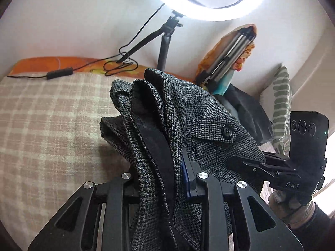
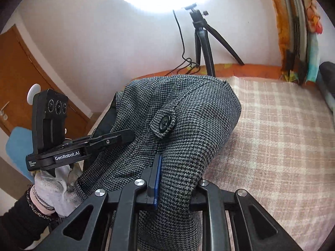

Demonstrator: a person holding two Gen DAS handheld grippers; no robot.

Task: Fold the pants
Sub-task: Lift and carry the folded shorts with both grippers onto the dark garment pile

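The pants (image 1: 178, 125) are grey houndstooth with a black lining and a buttoned pocket flap (image 1: 227, 130). My left gripper (image 1: 165, 179) is shut on a bunched edge of them, held above the bed. My right gripper (image 2: 173, 179) is shut on another part of the same pants (image 2: 188, 125), with the button flap (image 2: 164, 123) just ahead of its fingers. The right gripper shows in the left wrist view (image 1: 247, 163), gripping the cloth from the right. The left gripper shows in the right wrist view (image 2: 125, 136), gripping from the left. The pants hang bunched between both grippers.
A bed with a pink plaid blanket (image 1: 52, 125) lies below. A ring light on a black tripod (image 1: 165, 41) stands at the far edge, its cable (image 1: 60, 74) trailing on the bed. A folded tripod (image 1: 228, 56), dark clothing (image 1: 249, 113) and a striped pillow (image 1: 280, 104) lie at right. A wooden door (image 2: 31, 67) is at left.
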